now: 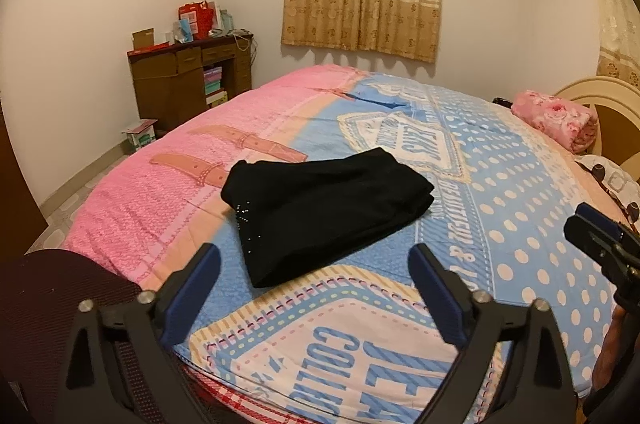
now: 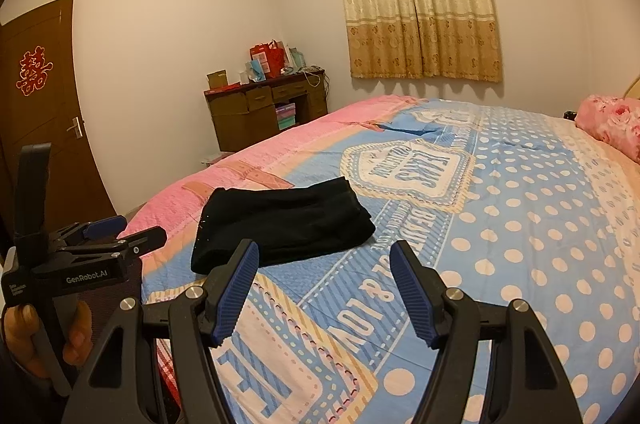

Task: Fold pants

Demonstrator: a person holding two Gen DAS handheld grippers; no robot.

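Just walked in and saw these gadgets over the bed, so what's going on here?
A person is folding pants with a handheld gripper in each hand. The black pants lie folded into a compact stack on the bedspread. The left gripper and right gripper are both open, holding nothing, just short of the pants. The fold looks finished.

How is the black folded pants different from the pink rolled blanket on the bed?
The pants are plain black; the blanket is pink and floral. The pants lie folded flat mid-bed; the blanket is a thick roll near the headboard. Both rest on the bedspread, untouched.
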